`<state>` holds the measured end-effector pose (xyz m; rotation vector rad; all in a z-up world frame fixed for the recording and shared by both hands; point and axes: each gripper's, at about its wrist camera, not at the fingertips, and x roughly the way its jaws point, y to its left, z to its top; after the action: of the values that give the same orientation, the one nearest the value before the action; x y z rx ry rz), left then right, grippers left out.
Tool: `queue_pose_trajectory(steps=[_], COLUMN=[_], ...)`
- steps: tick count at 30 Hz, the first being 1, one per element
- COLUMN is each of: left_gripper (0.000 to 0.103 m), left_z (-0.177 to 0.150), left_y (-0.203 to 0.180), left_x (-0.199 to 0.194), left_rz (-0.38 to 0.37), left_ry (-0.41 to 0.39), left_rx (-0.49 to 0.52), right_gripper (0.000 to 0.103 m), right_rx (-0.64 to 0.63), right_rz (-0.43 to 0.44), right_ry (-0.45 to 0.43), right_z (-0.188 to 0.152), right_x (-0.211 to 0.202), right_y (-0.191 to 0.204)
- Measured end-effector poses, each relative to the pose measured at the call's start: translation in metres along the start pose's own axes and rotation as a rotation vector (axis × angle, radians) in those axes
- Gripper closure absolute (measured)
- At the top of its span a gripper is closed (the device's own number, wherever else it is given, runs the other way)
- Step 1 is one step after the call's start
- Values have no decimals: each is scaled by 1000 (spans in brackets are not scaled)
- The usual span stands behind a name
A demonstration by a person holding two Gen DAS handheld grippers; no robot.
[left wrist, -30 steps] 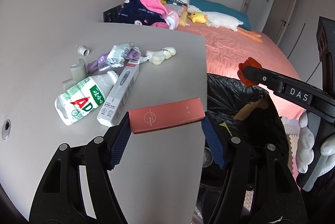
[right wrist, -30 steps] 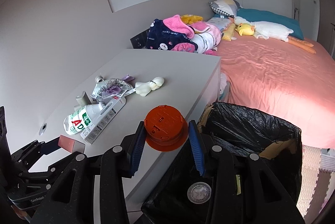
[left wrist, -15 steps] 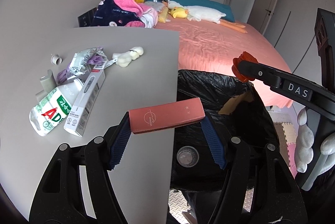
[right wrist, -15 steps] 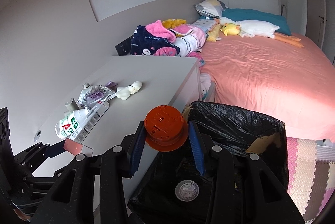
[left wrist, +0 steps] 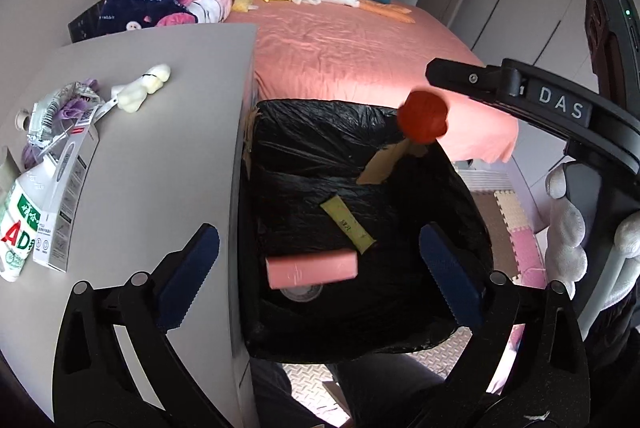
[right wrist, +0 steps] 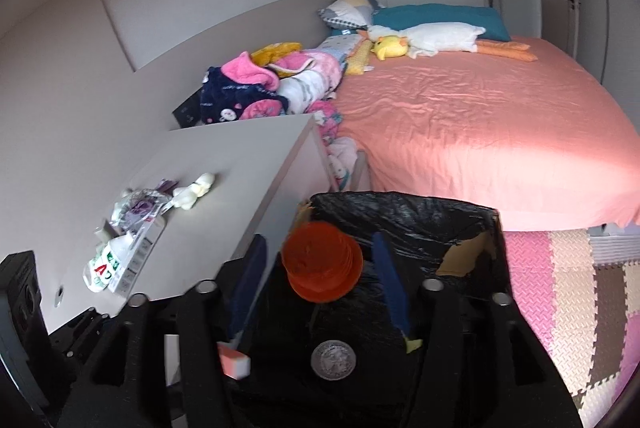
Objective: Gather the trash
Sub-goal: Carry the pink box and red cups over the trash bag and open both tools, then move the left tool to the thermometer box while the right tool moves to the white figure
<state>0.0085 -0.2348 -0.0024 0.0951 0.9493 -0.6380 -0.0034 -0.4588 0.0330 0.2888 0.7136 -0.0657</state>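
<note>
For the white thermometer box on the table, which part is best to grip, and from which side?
Probably grip the white box across its two long sides near the middle, coming from above. It lies flat, long and narrow, with the bottle against its left side.

Grey bench (left wrist: pixel 168 164), left of frame, w/ clutter at its far-left edge: white bottle w/ green-red label (left wrist: pixel 16 228) lying flat, long white box (left wrist: pixel 66 196) touching it, crumpled foil wrapper w/ purple bits (left wrist: pixel 60 108), small white plush toy (left wrist: pixel 142 90). Bed (right wrist: pixel 480 132) beyond, pink sheet, carrying heap of clothes (right wrist: pixel 264 88), pillows, white goose plush (right wrist: pixel 432 38). Floor (right wrist: pixel 580 292): pink & beige foam mats.
</note>
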Motion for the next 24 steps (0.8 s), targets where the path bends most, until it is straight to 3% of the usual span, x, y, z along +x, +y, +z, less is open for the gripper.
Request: queue_pose_trajectory(steps=[9,24], left_gripper=[7,7], left_z=[-4,-14], left_y=[-1,41], left_x=[-9,-22], left_rz=[83,164], left_ry=[-33,-44], left_rx=[49,-38], right_gripper=[24,24], right_rx=[5,-42], right_rz=[-7,37], right_ry=[-9,18], right_z=[0,-8], right_x=[0,12], right_y=[-4,28])
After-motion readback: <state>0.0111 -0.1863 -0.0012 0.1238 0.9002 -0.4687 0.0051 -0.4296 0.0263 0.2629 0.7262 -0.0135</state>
